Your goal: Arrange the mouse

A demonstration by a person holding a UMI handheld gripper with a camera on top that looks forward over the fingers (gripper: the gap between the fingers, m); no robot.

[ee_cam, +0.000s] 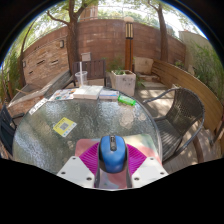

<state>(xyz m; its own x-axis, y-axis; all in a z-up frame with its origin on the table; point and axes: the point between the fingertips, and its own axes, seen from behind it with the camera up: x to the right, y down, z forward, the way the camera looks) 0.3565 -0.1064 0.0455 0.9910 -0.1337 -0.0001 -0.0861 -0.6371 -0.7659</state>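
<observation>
On the round, ripple-textured glass table (60,150), a small yellow square card (65,126) with unreadable print lies at ten o'clock from the gripper (112,168), whose pink-padded fingers pinch a smooth, rounded blue mouse (111,153).

The gripper (112,166) is sitting at the bottom centre of the frame, pointing forward and slightly down. Its two fingers are showing as pale blocks at lower left and lower right of centre, each carrying a magenta pad (89,157) on its inner face. The fingers are closing in from both sides, and the pads are pressing against the flanks of the blue mouse (111,152) that is lying lengthwise between them. The hand carrying the gripper is lying out of view.
</observation>
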